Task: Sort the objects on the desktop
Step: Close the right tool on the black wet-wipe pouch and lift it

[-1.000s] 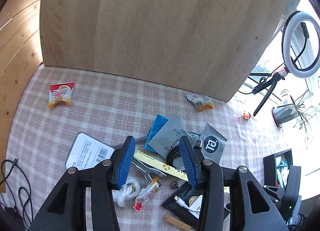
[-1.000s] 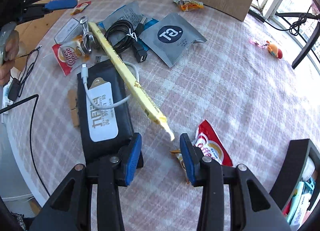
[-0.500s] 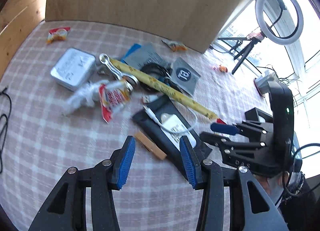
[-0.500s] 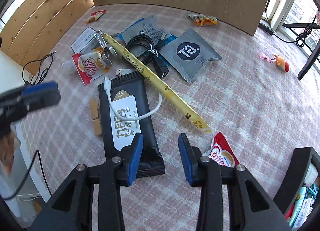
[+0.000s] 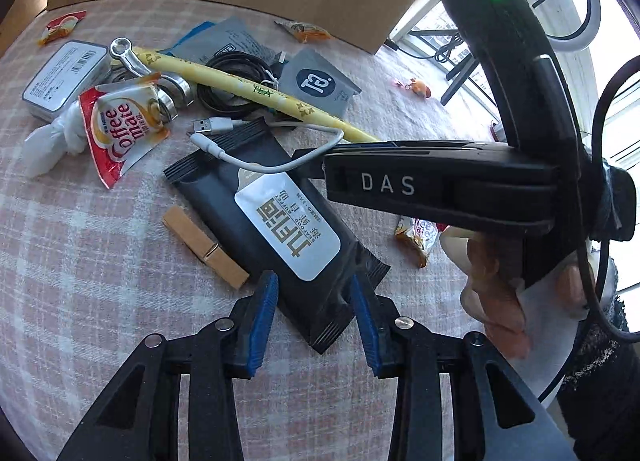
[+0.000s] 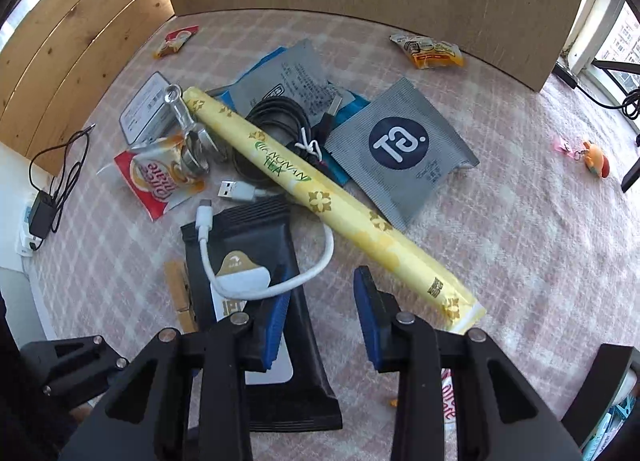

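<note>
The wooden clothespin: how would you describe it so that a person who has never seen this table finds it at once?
Start from the checked tablecloth and find the big black pouch with a white label in the middle of the clutter. The wooden clothespin lies flat along the pouch's long edge, on the side away from the yellow tea stick. It is the only plain wooden thing there; its neighbours are all printed packets, cables or metal.
</note>
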Action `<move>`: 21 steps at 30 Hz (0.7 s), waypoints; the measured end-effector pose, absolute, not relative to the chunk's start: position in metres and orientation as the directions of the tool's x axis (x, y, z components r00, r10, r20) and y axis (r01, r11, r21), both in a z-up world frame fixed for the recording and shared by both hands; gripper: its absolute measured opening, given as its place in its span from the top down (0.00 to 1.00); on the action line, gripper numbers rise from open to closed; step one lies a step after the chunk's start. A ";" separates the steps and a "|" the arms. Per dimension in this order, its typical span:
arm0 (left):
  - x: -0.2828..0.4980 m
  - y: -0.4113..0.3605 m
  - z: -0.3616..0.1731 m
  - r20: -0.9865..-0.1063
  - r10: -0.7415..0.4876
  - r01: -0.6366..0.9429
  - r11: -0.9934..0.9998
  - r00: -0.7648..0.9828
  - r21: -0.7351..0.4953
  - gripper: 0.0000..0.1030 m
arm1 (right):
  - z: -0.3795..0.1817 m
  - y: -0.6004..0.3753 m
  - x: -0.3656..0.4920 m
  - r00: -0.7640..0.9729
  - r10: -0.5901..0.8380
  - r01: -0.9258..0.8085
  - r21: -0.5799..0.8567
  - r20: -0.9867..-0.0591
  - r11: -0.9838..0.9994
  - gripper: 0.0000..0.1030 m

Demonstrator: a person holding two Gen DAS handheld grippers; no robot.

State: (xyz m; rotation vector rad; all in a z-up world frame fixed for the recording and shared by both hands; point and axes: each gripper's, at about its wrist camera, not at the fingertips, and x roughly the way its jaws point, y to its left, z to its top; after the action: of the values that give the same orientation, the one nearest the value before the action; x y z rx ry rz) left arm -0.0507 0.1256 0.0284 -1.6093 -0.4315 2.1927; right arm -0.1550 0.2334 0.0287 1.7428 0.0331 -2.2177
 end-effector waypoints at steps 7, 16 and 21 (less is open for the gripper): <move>-0.065 0.107 0.026 -0.859 0.407 -0.094 -0.912 -0.311 -0.399 0.66 | 0.021 0.247 -0.152 -0.166 -0.277 0.228 0.236 -0.946 -0.945 0.68; -0.062 0.094 0.023 -0.845 0.450 -0.073 -0.890 -0.288 -0.449 0.61 | 0.017 0.252 -0.135 -0.153 -0.333 0.199 0.301 -0.931 -0.933 0.68; -0.058 0.112 0.020 -0.844 0.452 -0.096 -0.891 -0.287 -0.444 0.57 | 0.017 0.247 -0.124 -0.140 -0.346 0.221 0.311 -0.928 -0.924 0.70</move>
State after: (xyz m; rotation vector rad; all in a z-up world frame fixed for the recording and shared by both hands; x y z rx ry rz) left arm -0.0580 0.1120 0.0205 -1.6190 -0.4425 2.2310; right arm -0.1239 0.2474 0.0175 1.7669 -0.1395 -2.1200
